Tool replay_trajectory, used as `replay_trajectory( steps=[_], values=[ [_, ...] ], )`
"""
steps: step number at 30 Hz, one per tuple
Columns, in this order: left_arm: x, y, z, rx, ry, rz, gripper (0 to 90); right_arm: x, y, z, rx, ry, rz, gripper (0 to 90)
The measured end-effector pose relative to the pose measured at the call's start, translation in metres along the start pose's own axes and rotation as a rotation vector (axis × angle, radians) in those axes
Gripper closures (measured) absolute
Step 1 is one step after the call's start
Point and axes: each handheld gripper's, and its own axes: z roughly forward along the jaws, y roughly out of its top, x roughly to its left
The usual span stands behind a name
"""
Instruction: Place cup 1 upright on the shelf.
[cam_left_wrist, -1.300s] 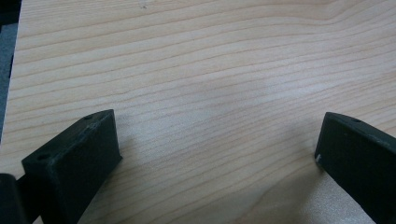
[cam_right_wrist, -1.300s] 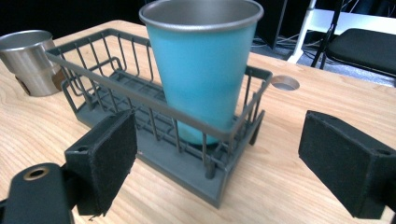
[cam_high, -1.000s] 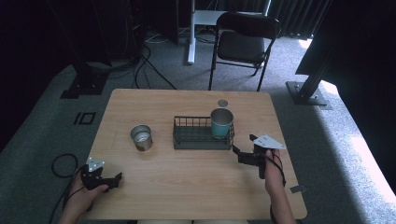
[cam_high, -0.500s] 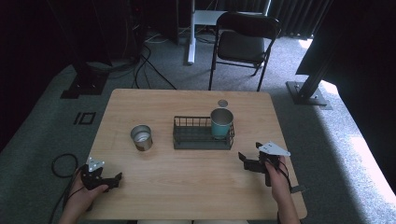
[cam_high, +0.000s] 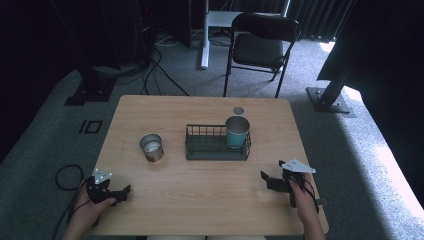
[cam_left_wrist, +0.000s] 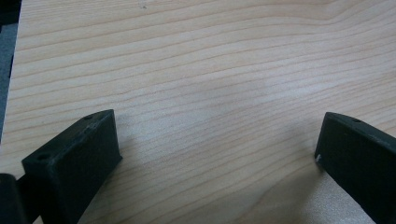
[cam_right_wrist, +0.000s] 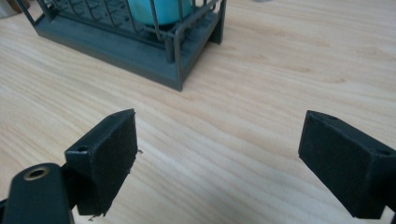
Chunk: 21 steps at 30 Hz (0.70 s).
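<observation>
A teal cup (cam_high: 237, 132) stands upright in the right end of a dark wire basket (cam_high: 217, 149) at the table's middle. The right gripper view looks at that basket (cam_right_wrist: 140, 42) and the cup (cam_right_wrist: 161, 9) from the near right. A metal tin (cam_high: 151, 147) stands left of the basket. My right gripper (cam_high: 267, 179) rests open low over the table near its front right, empty. At the front left corner my left gripper (cam_high: 123, 192) is open too, with bare wood (cam_left_wrist: 201, 93) between its jaws.
A small round lid (cam_high: 238, 110) lies on the wooden table (cam_high: 200, 200) behind the basket. Beyond the table stands a black folding chair (cam_high: 260, 47). Cables and stand feet lie on the grey carpet.
My right gripper has drawn back from beside the basket toward the table's front right edge. The left gripper has stayed where it was.
</observation>
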Motion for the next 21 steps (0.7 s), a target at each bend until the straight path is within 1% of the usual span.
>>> replay_trajectory(
  steps=[6, 8, 12, 18, 21],
  values=[
    [0.0, 0.0, 0.0, 0.0, 0.0, 0.0, 0.4, -0.003, -0.009, -0.002, 0.039, 0.011, 0.003, 11.5],
    [0.0, 0.0, 0.0, 0.0, 0.0, 0.0, 0.4, -0.003, -0.012, -0.003, 0.052, 0.02, -0.004, 11.4],
    [0.0, 0.0, 0.0, 0.0, 0.0, 0.001, 0.4, -0.003, -0.015, -0.003, 0.073, 0.018, -0.019, 11.4],
    [0.0, 0.0, 0.0, 0.0, 0.0, 0.001, 0.4, -0.005, -0.02, -0.006, 0.106, 0.031, -0.031, 11.4],
    [0.0, 0.0, 0.0, 0.0, 0.0, 0.001, 0.4, -0.007, -0.022, -0.008, 0.122, 0.026, -0.021, 11.4]
  ],
)
